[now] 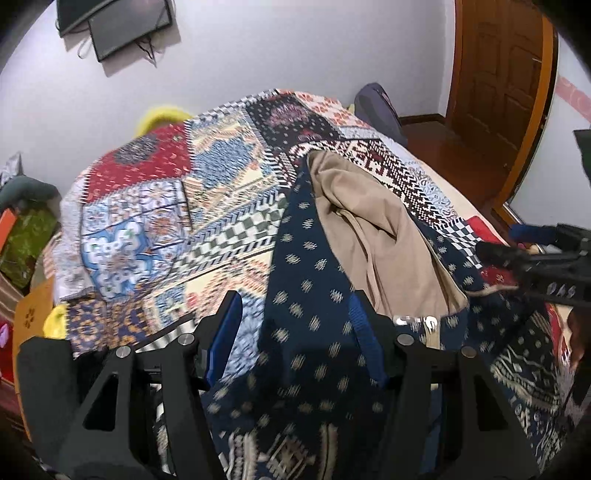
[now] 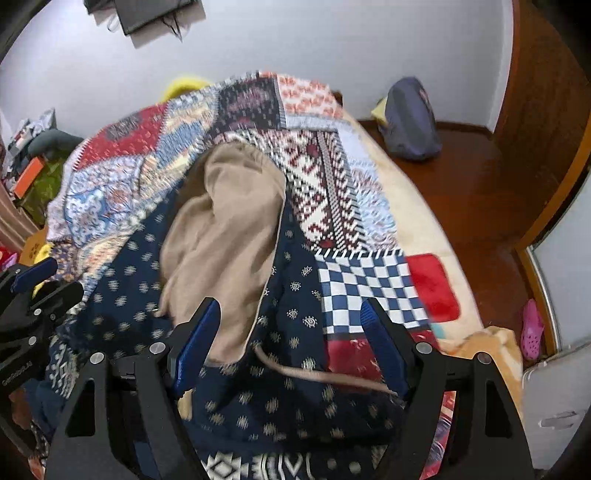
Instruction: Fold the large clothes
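Observation:
A large navy garment [image 1: 306, 280] with cream motifs and a beige lining [image 1: 373, 229] lies crumpled on the bed. My left gripper [image 1: 293, 295] hovers over its navy part, open, with cloth below the blue pads but not pinched. My right gripper [image 2: 289, 302] is open too, above the edge of the beige lining [image 2: 225, 229] and the navy garment [image 2: 295, 295]. A beige drawstring [image 2: 321, 376] trails between its fingers. Each gripper shows in the other's view: the right gripper [image 1: 506, 242] at the right edge, the left gripper [image 2: 55, 282] at the left edge.
A patchwork bedspread [image 1: 147, 206] covers the bed. A wooden door [image 1: 498, 74] and wooden floor [image 2: 480, 184] lie to the right, with a blue bag [image 2: 410, 118] and a pink shoe [image 2: 532, 328]. Clutter [image 1: 26, 236] sits left of the bed; a dark screen [image 1: 125, 26] hangs on the wall.

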### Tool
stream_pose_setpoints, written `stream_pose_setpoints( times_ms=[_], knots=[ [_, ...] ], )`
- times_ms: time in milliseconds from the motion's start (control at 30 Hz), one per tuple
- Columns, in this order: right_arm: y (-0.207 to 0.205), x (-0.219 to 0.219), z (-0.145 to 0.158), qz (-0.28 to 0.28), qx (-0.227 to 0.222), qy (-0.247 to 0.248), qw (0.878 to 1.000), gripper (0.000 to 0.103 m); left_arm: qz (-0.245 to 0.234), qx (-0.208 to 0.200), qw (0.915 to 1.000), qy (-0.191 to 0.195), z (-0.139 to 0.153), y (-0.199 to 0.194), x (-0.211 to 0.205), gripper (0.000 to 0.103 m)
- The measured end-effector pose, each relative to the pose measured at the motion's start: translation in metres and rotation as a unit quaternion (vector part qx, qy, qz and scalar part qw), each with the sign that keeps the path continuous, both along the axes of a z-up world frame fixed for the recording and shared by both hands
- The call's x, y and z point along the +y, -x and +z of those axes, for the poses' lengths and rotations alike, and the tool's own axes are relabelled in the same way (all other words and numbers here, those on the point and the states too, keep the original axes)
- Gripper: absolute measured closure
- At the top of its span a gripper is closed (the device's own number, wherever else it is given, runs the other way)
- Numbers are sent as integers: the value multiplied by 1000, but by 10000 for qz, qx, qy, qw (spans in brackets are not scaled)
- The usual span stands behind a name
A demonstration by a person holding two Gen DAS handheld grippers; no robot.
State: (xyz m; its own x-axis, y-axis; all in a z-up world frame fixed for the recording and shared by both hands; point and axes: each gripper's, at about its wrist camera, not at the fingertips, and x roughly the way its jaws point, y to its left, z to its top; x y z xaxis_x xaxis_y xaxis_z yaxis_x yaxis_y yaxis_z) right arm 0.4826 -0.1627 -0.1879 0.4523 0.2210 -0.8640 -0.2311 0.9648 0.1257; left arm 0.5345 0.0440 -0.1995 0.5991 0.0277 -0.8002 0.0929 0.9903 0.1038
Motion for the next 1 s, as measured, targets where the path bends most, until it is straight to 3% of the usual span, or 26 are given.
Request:
stream_pose_setpoints(
  times_ms=[300, 400, 467, 500, 600, 667, 767, 900, 1000],
  knots=[
    [-40, 10, -48, -208, 554, 230, 9980, 28, 291, 504, 9973, 436, -44, -56, 7, 43],
    [-49, 11, -63, -211, 652, 331, 9971, 28, 374, 615, 9963, 478, -58, -68, 11, 43],
    [-51, 10, -68, -265, 627, 256, 9974, 28, 245, 547, 9977, 307, -65, -71, 8, 42],
    [-52, 8, -68, -321, 597, 200, 9975, 31, 165, 505, 9984, 213, -66, -70, 5, 42],
    [-52, 6, -66, -398, 527, 58, 9978, 58, 56, 452, 9990, 26, -66, -69, 0, 44],
    [-51, 7, -63, -346, 469, 34, 9983, 85, 20, 442, 9990, 54, -65, -68, -1, 64],
    [-46, 13, -58, -225, 398, 108, 9989, 93, -58, 518, 9985, 169, -61, -63, -2, 93],
    [-30, 14, -40, -97, 132, 146, 9998, 94, -20, 498, 9986, 164, -51, -53, 0, 96],
    [-10, 7, -13, -14, -83, -31, 10000, 94, 39, 527, 9975, 461, -35, -41, 8, 96]
  ],
)
